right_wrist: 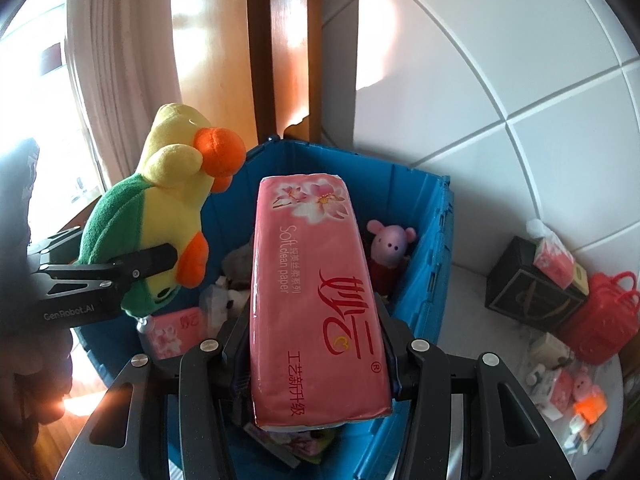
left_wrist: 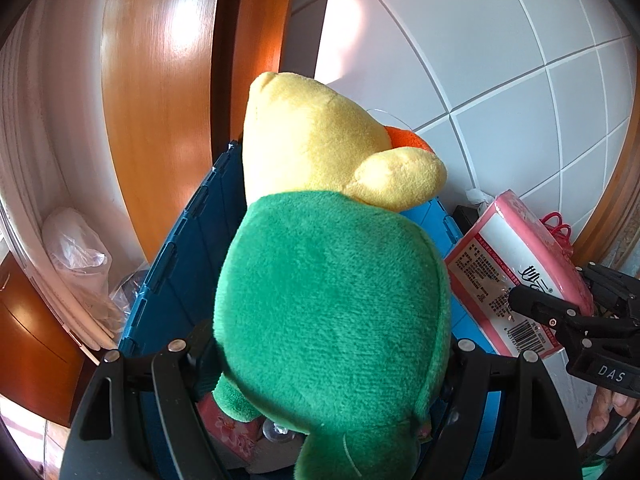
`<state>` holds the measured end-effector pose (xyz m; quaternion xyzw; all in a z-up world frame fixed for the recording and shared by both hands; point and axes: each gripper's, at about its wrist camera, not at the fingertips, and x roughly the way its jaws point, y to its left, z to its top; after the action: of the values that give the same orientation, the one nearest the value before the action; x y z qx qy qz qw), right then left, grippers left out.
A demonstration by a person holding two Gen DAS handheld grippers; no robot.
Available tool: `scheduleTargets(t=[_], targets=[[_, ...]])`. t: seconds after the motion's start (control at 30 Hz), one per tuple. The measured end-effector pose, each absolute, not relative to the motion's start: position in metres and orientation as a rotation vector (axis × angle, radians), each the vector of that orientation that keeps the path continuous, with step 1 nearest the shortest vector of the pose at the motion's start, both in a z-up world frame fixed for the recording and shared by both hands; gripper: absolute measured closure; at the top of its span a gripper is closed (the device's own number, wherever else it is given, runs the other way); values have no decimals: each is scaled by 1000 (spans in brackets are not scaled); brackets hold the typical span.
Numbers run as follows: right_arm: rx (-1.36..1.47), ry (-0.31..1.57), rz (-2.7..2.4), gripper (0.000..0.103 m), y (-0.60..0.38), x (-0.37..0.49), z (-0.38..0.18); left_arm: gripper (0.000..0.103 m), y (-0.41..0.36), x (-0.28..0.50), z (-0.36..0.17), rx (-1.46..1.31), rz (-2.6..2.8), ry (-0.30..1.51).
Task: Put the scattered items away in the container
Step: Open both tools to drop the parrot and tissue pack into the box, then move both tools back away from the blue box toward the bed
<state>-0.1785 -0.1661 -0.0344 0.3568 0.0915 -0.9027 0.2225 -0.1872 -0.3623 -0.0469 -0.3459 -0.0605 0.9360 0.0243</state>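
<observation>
Blue crate (right_wrist: 420, 240) holds pink pig plush (right_wrist: 390, 240), tissue packs. Left gripper (right_wrist: 160, 258) clamps duck plush (right_wrist: 160, 208) over its left rim; right gripper (right_wrist: 316, 344) clamps tissue pack (right_wrist: 312, 288) mid-crate.

"Soft.clean paper" is printed in pale letters along the pink tissue pack (right_wrist: 316, 300), running lengthwise through the centre of the right wrist view; large red Chinese characters and an ® mark are set below it. "GenRobot.AI" is read on the black body of the left gripper (right_wrist: 156, 260) at the left edge of that view. In the left wrist view, "DAS" is seen on the right gripper (left_wrist: 560, 308) at lower right. A barcode is shown on the pack's back; its digits are too small to be read.
</observation>
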Motion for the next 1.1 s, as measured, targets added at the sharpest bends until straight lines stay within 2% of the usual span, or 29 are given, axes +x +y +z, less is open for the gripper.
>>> scheduleTargets(t=[0.07,0.13,0.23,0.27,0.63,0.93,1.1], targets=[[981,246,-2498,54,-168,-188,-33,21,-365,-195,-41,-1050,2898,-187],[952,225,-2514,50,-169,-196,-29,5,-365,-201,-34,-1029,2909,-188],[899,213,-2569,3,-165,-203,-21,0,-367,-205,-29,-1026,2942,-170],[890,214,-2575,1,-163,-204,-18,0,-366,-205,-28,-1023,2949,-165],[901,195,-2581,1,-132,-182,-17,0,-349,-194,-34,-1067,2950,-171],[900,173,-2635,0,-100,-121,-12,0,-322,-161,-31,-1025,2910,-207],[888,189,-2676,0,-71,-81,-8,0,-291,-129,-30,-991,2858,-291]])
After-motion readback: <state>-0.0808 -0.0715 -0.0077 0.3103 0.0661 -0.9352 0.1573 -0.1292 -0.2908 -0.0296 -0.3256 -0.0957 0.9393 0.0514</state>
